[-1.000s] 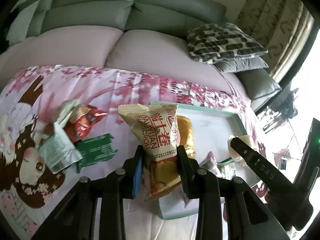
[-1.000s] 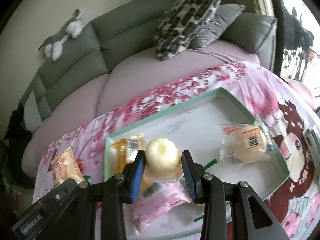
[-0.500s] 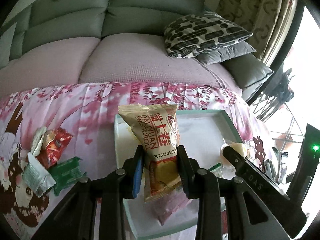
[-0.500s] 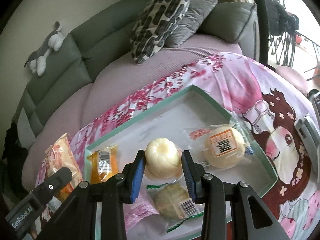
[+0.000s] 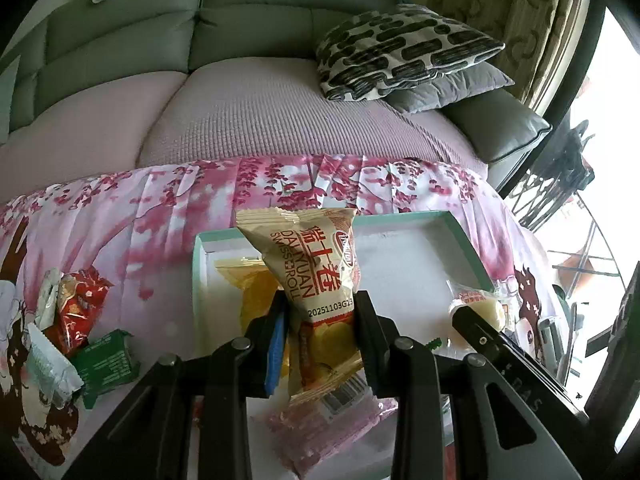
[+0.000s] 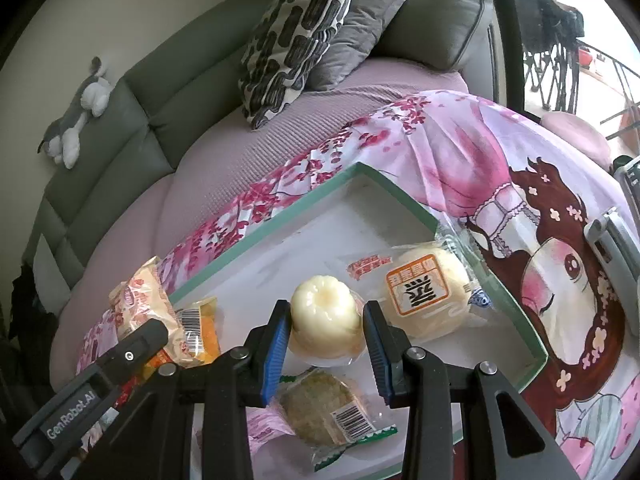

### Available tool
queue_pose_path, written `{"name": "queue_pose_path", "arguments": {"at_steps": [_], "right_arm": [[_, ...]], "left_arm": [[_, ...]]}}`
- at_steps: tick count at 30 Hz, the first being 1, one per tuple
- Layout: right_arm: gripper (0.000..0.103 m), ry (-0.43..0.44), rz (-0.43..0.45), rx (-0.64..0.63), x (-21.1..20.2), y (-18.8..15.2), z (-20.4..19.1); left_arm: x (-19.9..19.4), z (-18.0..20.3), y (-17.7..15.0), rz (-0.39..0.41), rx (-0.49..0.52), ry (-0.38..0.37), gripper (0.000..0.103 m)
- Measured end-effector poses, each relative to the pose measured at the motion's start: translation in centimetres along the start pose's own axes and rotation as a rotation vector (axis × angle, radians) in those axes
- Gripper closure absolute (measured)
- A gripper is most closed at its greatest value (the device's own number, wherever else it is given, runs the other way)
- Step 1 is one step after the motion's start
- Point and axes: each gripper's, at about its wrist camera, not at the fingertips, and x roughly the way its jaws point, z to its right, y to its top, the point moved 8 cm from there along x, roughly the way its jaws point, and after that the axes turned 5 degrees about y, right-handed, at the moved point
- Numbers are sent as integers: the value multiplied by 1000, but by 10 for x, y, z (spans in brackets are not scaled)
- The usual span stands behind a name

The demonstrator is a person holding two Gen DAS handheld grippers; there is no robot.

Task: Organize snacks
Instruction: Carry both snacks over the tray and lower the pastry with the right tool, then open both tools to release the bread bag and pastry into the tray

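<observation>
My left gripper (image 5: 320,316) is shut on a tan Swiss roll packet (image 5: 316,268), held upright over the left part of the green-rimmed tray (image 5: 460,232). In the right wrist view my right gripper (image 6: 326,320) is shut on a pale yellow cake in clear wrap (image 6: 324,320) above the tray (image 6: 404,196). The tray holds an orange packet (image 5: 248,280), a pink packet (image 5: 320,428), a round bun with an orange label (image 6: 424,292) and a brownish cake in a green-edged wrapper (image 6: 324,408). The left gripper and its Swiss roll packet (image 6: 144,300) show at the left in that view.
Red, white and green packets (image 5: 76,336) lie on the pink flowered cloth (image 5: 160,208) left of the tray. Behind stand a grey sofa (image 5: 240,12) with a patterned cushion (image 5: 400,48) and a plush toy (image 6: 80,108). A grey device (image 6: 616,248) lies at the right.
Both grippers have shifted right across the tray with their snacks held. The loose packets have slid toward the left edge of the left wrist view; the labelled bun now lies just right of my right gripper.
</observation>
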Motion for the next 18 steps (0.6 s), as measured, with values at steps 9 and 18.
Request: {"name": "queue_pose_path", "arguments": {"at_steps": [9, 18], "right_arm": [[63, 8, -2, 11, 1, 1, 2], [63, 9, -14, 13, 3, -1, 3]], "left_arm": [[11, 8, -1, -18, 11, 12, 69], [8, 0, -2, -20, -9, 41, 69]]}}
